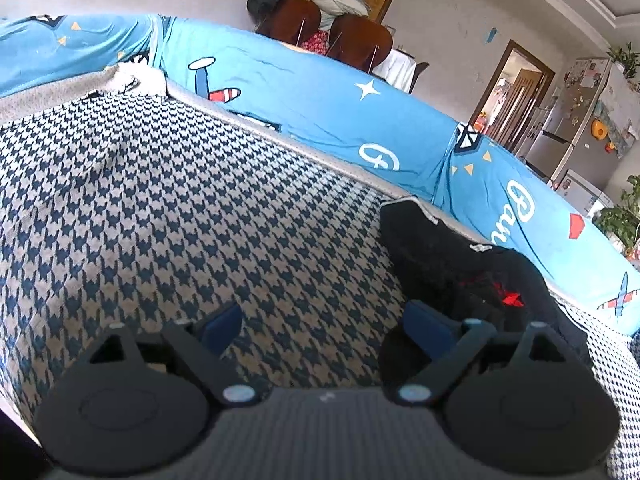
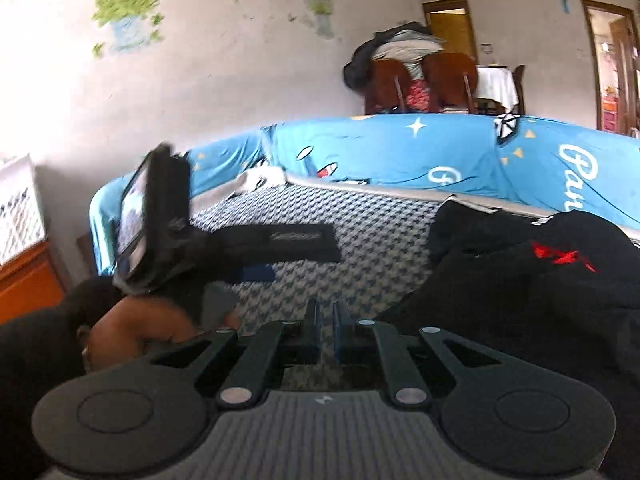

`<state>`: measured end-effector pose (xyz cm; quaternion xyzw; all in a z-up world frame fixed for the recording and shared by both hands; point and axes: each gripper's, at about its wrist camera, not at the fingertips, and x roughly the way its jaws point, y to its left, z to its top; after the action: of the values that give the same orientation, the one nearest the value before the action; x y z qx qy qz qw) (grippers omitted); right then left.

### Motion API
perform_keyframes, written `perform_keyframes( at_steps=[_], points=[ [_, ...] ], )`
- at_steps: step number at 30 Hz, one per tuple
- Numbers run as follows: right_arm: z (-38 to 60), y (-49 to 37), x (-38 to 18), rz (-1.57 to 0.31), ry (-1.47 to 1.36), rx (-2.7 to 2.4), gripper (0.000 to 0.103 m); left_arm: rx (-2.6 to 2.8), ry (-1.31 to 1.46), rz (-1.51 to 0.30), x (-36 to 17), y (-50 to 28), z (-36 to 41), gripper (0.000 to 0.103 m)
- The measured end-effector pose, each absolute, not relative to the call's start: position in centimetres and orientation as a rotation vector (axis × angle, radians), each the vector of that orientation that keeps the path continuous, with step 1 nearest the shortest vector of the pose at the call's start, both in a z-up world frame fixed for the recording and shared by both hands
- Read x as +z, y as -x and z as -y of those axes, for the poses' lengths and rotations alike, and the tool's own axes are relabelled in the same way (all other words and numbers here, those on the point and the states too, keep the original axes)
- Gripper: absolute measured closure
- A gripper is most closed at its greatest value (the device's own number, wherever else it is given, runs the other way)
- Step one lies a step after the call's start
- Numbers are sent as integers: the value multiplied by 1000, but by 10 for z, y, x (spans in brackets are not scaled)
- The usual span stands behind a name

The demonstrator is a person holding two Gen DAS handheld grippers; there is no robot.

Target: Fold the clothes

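Note:
A crumpled black garment (image 1: 472, 264) with a red logo lies on the houndstooth seat cover (image 1: 168, 200). In the left wrist view it sits just right of my left gripper (image 1: 324, 326), which is open; its right blue pad (image 1: 424, 322) is at the cloth's near edge and nothing is between the fingers. In the right wrist view the black garment (image 2: 520, 280) fills the right side. My right gripper (image 2: 327, 322) is shut low over the seat, left of the cloth, with nothing visible in it. The left gripper (image 2: 280, 256), held by a hand (image 2: 152, 320), hovers over the seat (image 2: 380, 232).
A blue printed cover (image 1: 320, 108) drapes the sofa back behind the seat. Wooden chairs (image 1: 340, 36) piled with clothes stand beyond it. A fridge (image 1: 568, 120) and plants are far right. An orange cabinet (image 2: 28, 280) stands at the left.

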<state>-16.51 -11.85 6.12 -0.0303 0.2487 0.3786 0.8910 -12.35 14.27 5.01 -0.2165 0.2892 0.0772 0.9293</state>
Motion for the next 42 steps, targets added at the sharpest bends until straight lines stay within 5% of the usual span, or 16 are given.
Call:
perform_keyframes(
  at_steps=[10,15,29,40,42],
  points=[
    [165,164,36,-584,65,519,88,-2,461,-694,39,117,-132,6],
    [214,158,23,-617,27,292,68,-72,461,-752,28,119,-120,4],
    [317,144,4,-647,-211,-151,34,-232,463,-801,18,127,-89,0],
    [308,127,-16,-647,-167,-174,32,-286,353,-813,10,121,-55,0],
    [307,125,-17,-638,-154,-176,44,-281,326,-806,8,121,-48,3]
  ],
)
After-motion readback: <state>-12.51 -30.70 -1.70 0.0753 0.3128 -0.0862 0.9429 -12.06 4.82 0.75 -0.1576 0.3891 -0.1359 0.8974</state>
